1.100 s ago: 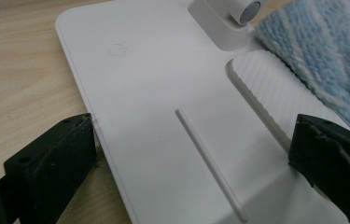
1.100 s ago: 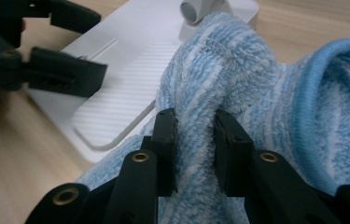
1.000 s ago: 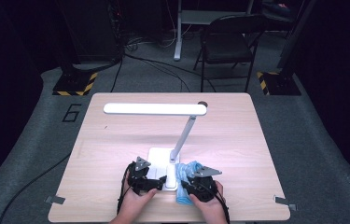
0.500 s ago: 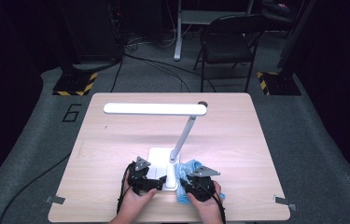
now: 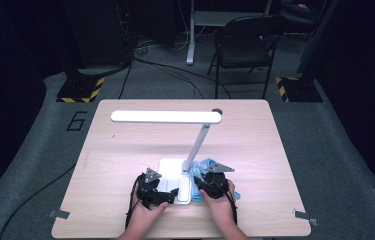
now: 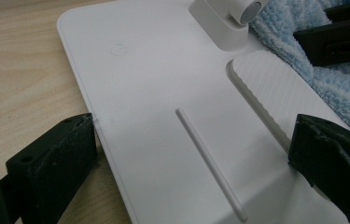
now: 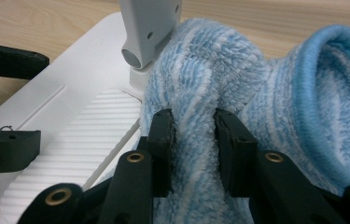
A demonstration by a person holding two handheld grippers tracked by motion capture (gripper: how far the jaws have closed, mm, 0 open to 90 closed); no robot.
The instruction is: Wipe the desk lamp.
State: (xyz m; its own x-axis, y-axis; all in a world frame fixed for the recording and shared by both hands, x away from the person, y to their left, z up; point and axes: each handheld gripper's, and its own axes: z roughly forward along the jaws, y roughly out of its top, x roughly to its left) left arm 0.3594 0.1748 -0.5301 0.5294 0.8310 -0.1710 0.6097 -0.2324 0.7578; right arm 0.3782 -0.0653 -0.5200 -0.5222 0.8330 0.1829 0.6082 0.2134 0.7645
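The right tongs (image 7: 193,140) are pinching a fold of the fluffy blue cloth (image 7: 256,93), and compared with a second ago the whole bundle is sliding along the lamp base (image 5: 172,172) toward the foot of the stalk. In the earlier high views the cloth was sitting a touch nearer the person; now it is bunching right up against the white lamp arm (image 7: 149,28) where it meets the base. The jaws have just been opening a little, yet the pile is still squeezed between the pads, so the grip is loosening, not letting go.

The left tongs (image 6: 186,154) are not shifting at all. They are standing wide across the near end of the base, one jaw pressing the left edge, the other resting at the right by the ribbed pad (image 6: 275,93), clamping the lamp in place on the bench (image 5: 125,150).

To my eye this is a wiping pass in progress: one hand is steadying the lamp while the other is working the cloth round the hinge. The lamp head (image 5: 165,116) is hanging well above, untouched. With the grip easing, I would be watching whether the cloth slips out on the next stroke; a firmer pinch may be needed before it carries on round the stalk.
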